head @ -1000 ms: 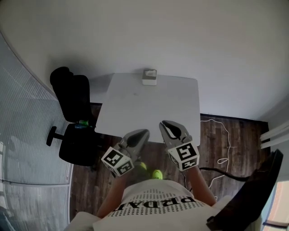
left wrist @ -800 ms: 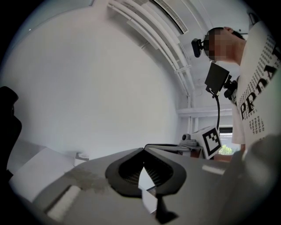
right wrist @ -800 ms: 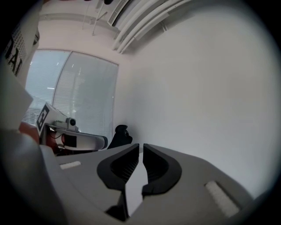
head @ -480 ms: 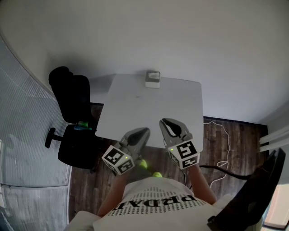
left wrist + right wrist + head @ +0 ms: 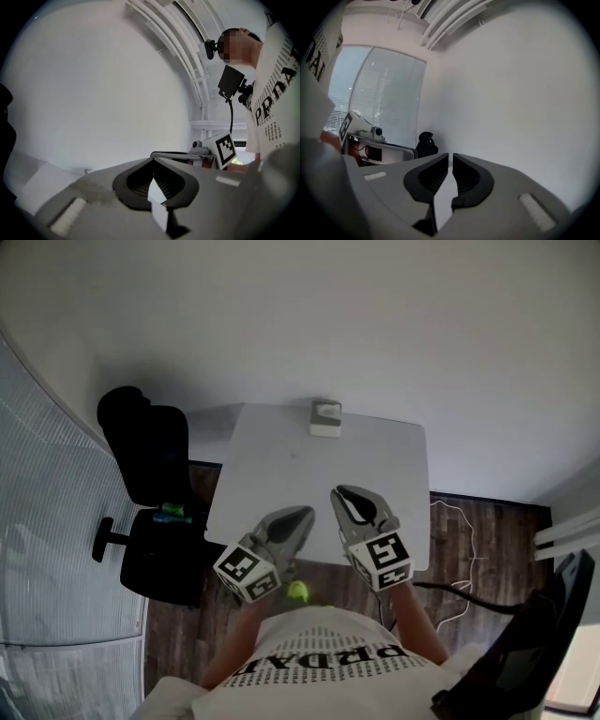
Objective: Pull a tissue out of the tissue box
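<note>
A small white-and-grey tissue box [image 5: 325,417] stands at the far edge of the white table [image 5: 281,474], against the wall. Both grippers are held side by side over the table's near edge, pointing toward the box and far from it. My left gripper [image 5: 302,515] is shut and empty; in the left gripper view its tips [image 5: 153,160] meet. My right gripper [image 5: 343,495] is also shut on nothing, with only a thin slit between its jaws in the right gripper view [image 5: 451,154]. Neither gripper view clearly shows the box.
A black office chair [image 5: 150,493] stands left of the table, a green item [image 5: 171,512] on its seat. A white cable [image 5: 459,540] trails over the wooden floor at the right. Window blinds [image 5: 56,549] fill the left side. A dark object [image 5: 525,643] sits at bottom right.
Both grippers have come forward together, from short of the table to over its near edge. The table and tissue box sit lower and nearer in the head view. The jaws have not changed.
</note>
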`<state>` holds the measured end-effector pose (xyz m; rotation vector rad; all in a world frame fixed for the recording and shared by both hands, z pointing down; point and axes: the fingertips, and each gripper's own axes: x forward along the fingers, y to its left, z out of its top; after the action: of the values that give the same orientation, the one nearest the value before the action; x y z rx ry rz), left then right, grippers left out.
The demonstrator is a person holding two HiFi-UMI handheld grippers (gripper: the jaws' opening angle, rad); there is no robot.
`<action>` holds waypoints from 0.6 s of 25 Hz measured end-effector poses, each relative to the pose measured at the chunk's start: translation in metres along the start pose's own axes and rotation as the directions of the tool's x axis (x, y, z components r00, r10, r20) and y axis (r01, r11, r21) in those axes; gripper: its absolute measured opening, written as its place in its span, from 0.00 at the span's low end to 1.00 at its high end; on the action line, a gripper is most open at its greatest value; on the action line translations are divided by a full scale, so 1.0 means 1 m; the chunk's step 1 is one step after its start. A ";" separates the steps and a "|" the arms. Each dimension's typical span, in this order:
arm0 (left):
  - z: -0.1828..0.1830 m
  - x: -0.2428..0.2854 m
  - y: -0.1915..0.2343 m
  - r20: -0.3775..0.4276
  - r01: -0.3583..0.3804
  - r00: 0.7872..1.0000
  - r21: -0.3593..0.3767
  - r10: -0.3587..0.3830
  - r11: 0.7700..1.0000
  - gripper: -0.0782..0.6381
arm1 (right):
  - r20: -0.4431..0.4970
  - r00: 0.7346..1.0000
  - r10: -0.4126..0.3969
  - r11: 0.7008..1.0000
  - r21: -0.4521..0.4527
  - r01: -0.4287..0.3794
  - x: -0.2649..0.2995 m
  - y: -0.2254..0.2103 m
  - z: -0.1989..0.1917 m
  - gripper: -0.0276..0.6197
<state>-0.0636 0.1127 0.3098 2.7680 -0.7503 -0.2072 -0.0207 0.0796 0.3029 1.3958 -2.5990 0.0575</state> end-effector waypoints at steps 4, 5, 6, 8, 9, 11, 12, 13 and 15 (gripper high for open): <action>0.006 0.000 0.022 -0.010 0.029 1.000 -0.012 -0.029 1.000 0.10 | -0.008 1.000 -0.021 1.000 0.005 0.021 0.023 0.002 0.005 0.10; 0.006 0.000 0.027 -0.012 0.039 0.999 -0.013 -0.039 0.999 0.10 | -0.014 1.000 -0.027 1.000 0.007 0.027 0.028 0.001 0.004 0.10; 0.007 0.001 0.032 -0.013 0.050 0.999 -0.016 -0.050 0.999 0.10 | -0.020 0.999 -0.035 0.999 0.007 0.036 0.033 0.000 0.003 0.10; 0.009 0.002 0.040 -0.017 0.069 0.997 -0.024 -0.069 0.997 0.10 | -0.029 0.998 -0.054 0.999 0.004 0.054 0.041 -0.001 0.001 0.10; 0.010 0.002 0.043 -0.021 0.078 0.997 -0.027 -0.079 0.997 0.10 | -0.031 0.997 -0.064 0.998 0.002 0.064 0.045 -0.002 0.001 0.10; 0.011 0.000 0.050 -0.026 0.102 0.994 -0.031 -0.103 0.994 0.10 | -0.035 0.996 -0.083 0.997 0.000 0.083 0.052 -0.002 0.001 0.10; 0.011 -0.002 0.053 -0.028 0.113 0.993 -0.031 -0.114 0.993 0.10 | -0.037 0.995 -0.092 0.996 0.001 0.092 0.055 -0.002 0.001 0.10; 0.010 -0.002 0.057 -0.031 0.122 0.992 -0.029 -0.123 0.992 0.10 | -0.038 0.994 -0.101 0.995 0.001 0.101 0.059 -0.003 0.001 0.10; 0.008 -0.001 0.066 -0.040 0.131 0.990 -0.026 -0.132 0.991 0.10 | -0.042 0.992 -0.118 0.993 -0.009 0.118 0.064 -0.005 0.001 0.10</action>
<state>-0.0974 0.0561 0.3210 2.7924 -0.5521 -0.1816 -0.0510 0.0243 0.3130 1.5252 -2.4749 0.0607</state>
